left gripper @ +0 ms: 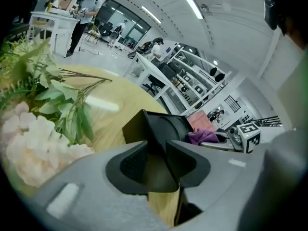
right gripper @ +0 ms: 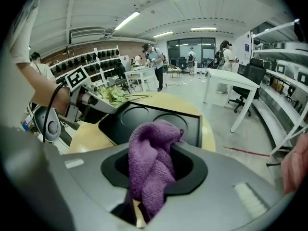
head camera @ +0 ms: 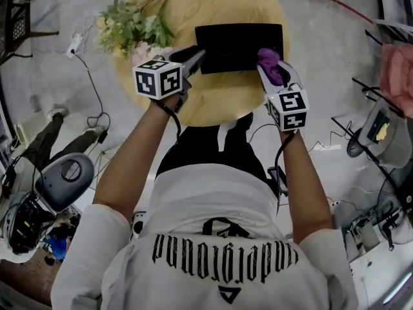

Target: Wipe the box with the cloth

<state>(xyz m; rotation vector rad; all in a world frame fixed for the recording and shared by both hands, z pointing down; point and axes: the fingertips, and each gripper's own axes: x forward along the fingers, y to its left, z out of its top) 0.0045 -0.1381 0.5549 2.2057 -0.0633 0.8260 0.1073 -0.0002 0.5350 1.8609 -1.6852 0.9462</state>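
A black box (head camera: 239, 44) with two round recesses in its top lies on a round wooden table (head camera: 213, 102). My left gripper (head camera: 199, 57) is at the box's near left corner. In the left gripper view that corner of the box (left gripper: 163, 126) fills the gap between the jaws of the left gripper (left gripper: 156, 160), which are shut on it. My right gripper (head camera: 271, 66) is shut on a bunched purple cloth (head camera: 270, 62) at the box's near right corner. In the right gripper view the cloth (right gripper: 151, 162) hangs between the jaws, just in front of the box (right gripper: 144, 119).
A bunch of green and pale flowers (head camera: 132, 28) lies on the table left of the box, close to my left gripper. Cables and a grey machine (head camera: 64, 176) sit on the floor at the left, and shelving (head camera: 387, 128) stands at the right. People stand at desks far behind.
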